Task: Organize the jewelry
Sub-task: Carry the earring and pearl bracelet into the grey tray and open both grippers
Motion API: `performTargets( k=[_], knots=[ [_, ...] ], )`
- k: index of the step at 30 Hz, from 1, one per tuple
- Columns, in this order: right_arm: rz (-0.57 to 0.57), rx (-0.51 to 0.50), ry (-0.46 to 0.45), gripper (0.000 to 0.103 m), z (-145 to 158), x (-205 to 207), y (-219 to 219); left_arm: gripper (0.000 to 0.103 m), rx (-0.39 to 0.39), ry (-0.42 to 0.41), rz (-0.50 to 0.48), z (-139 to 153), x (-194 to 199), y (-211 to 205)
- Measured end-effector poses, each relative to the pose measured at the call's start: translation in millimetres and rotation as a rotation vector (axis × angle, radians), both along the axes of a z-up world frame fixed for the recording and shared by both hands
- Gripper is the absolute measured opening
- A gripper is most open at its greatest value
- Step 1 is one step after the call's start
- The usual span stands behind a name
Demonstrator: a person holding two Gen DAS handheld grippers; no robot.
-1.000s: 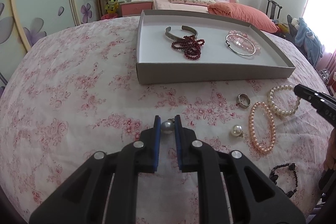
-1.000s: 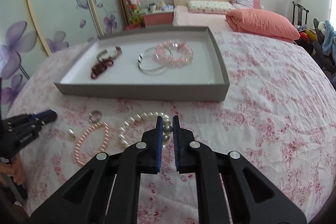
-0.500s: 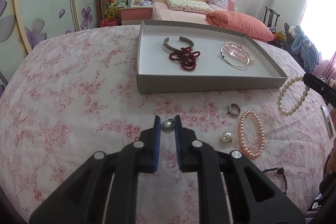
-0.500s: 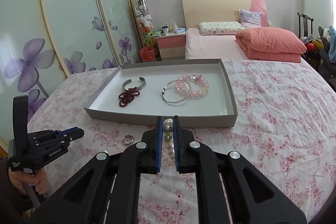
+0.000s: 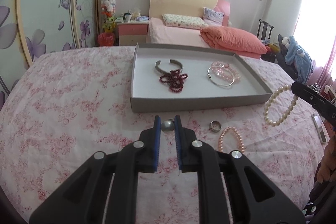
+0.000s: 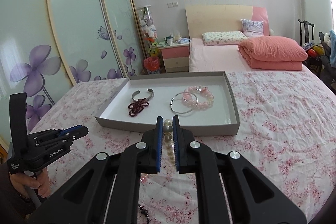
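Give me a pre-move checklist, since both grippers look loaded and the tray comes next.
1. Left gripper shut on the grey pearl earring: ok.
2. Right gripper shut on the white pearl bracelet: ok.
3. Bracelet hangs clear of the tray wall: ok.
4. Bare tray floor for both pieces: ok.
5. Grippers apart: ok.
6. Earring's post seated between the pads: cannot tell.

Left gripper (image 5: 167, 122) clamped tight, small pearl earring (image 5: 167, 125) pinched right at fingertips, tilted down. Right gripper (image 6: 167, 122) also clamped, white pearl bracelet (image 6: 168, 141) caught between blue pads (image 6: 159, 140), loop dangling off tip. Bare hand (image 6: 31, 184) wrapped round left gripper's handle, dark sleeve (image 6: 10, 203) low at left edge.
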State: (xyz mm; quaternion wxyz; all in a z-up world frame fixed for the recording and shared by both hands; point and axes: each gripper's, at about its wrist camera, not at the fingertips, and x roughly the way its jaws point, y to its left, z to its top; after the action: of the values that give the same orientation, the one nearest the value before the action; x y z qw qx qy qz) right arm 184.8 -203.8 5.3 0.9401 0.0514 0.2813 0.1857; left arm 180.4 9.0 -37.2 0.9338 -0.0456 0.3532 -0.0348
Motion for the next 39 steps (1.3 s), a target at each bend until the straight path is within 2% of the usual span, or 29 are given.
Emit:
performTargets(
  k=[27,39],
  knots=[
    [-0.005,0.002,-0.145,0.010,23,-9,12,0.014,0.035,-0.167,-0.007,39,-2,-23],
    [-0.022,-0.001,-0.200,0.010,36,3,14,0.014,0.046,-0.201,-0.002,49,14,-32]
  ],
)
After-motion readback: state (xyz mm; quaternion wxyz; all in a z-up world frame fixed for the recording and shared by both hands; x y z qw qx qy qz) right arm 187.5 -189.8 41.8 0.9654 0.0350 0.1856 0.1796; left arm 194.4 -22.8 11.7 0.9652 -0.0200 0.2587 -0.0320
